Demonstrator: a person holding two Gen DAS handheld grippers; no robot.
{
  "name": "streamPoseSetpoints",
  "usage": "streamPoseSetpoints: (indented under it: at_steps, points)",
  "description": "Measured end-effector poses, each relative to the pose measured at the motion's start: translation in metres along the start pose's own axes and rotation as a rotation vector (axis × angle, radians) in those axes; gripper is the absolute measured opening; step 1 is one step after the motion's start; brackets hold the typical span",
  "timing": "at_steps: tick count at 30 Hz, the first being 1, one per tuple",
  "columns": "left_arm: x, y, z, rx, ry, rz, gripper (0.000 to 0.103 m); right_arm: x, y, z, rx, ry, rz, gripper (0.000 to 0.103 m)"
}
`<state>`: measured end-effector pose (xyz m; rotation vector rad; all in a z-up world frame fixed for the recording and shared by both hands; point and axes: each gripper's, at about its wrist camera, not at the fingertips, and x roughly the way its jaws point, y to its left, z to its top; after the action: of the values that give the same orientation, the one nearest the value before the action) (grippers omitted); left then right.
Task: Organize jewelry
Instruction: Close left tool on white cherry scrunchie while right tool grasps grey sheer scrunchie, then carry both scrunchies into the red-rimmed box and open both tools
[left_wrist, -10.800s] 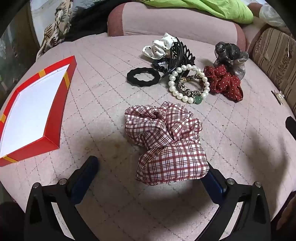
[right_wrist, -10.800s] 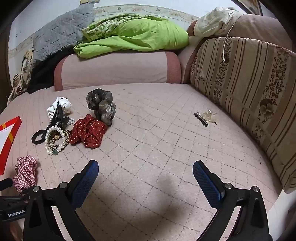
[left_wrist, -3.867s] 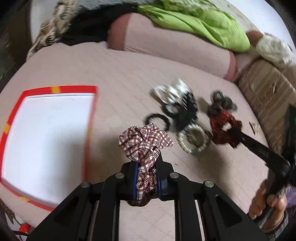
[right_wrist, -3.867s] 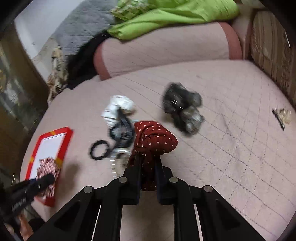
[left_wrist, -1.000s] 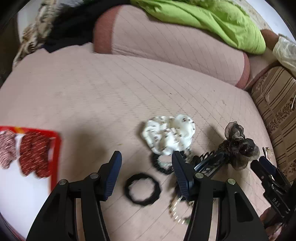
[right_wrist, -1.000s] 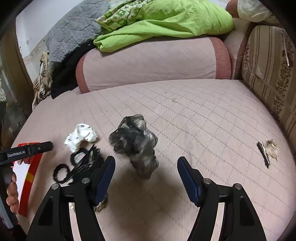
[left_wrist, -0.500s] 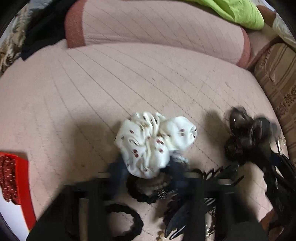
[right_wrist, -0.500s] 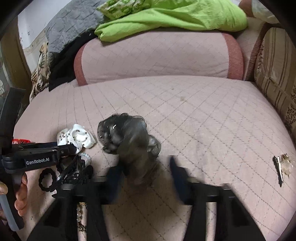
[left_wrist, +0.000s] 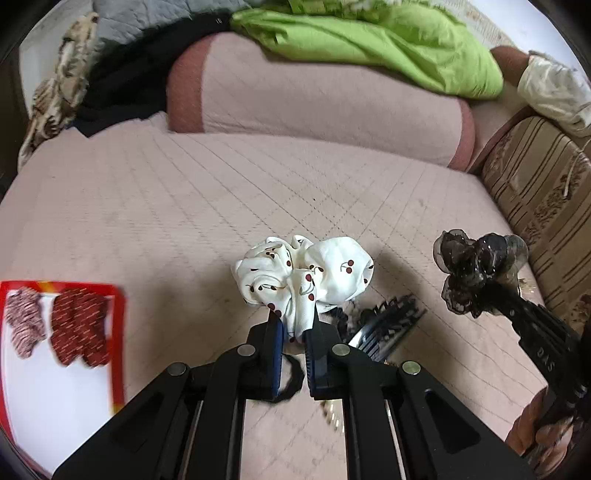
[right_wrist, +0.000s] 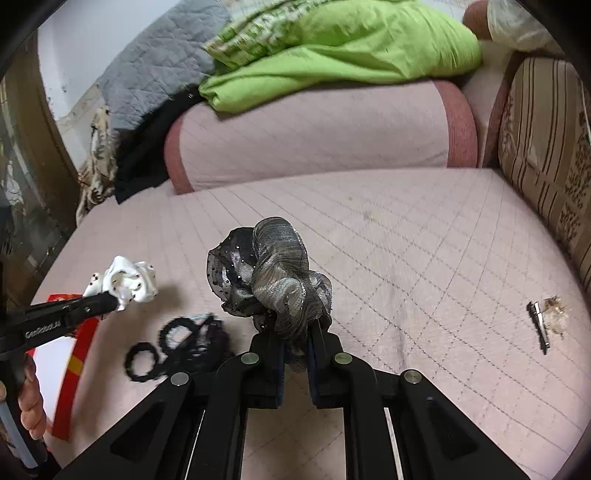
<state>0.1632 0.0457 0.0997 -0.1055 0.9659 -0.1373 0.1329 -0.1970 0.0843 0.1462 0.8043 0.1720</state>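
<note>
My left gripper (left_wrist: 294, 332) is shut on a white cherry-print scrunchie (left_wrist: 303, 277) and holds it above the pink quilted bed. My right gripper (right_wrist: 295, 338) is shut on a dark grey sheer scrunchie (right_wrist: 273, 273), also lifted; that scrunchie shows in the left wrist view (left_wrist: 476, 266) too. A red-rimmed white tray (left_wrist: 55, 387) at the left holds a plaid scrunchie (left_wrist: 24, 321) and a red dotted scrunchie (left_wrist: 79, 325). A black claw clip (left_wrist: 388, 325) and black hair ties (right_wrist: 147, 360) lie on the bed below the grippers.
A small hair pin with a clear ornament (right_wrist: 546, 319) lies far right on the bed. A pink bolster (right_wrist: 314, 136) with a green blanket (right_wrist: 340, 48) runs along the back. A striped sofa cushion (right_wrist: 550, 147) stands at the right.
Both grippers have closed on their scrunchies and lifted them off the bed: left on the white one, right on the dark grey one.
</note>
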Motion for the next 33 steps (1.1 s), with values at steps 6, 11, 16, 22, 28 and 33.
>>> streamPoseSetpoints:
  at_steps: [6,11,16,22,28,33]
  points:
    - [-0.046,0.025,-0.023,-0.044,-0.052,0.033,0.01,-0.03,0.029,-0.001,-0.028,-0.023,0.016,0.011]
    - [-0.074,0.039,-0.05,-0.055,-0.073,0.082,0.01,-0.05,0.049,-0.019,-0.024,-0.022,0.015,0.011]
    - [-0.099,0.043,-0.081,-0.053,-0.113,0.145,0.01,-0.069,0.069,-0.043,-0.019,-0.011,0.011,0.011]
    - [-0.115,0.043,-0.106,-0.023,-0.167,0.251,0.01,-0.09,0.091,-0.063,-0.046,-0.01,0.041,0.011]
    - [-0.121,0.064,-0.119,-0.048,-0.173,0.291,0.01,-0.096,0.119,-0.069,-0.091,0.003,0.06,0.011]
    - [-0.126,0.094,-0.12,-0.095,-0.176,0.311,0.01,-0.09,0.144,-0.073,-0.126,0.03,0.082,0.011]
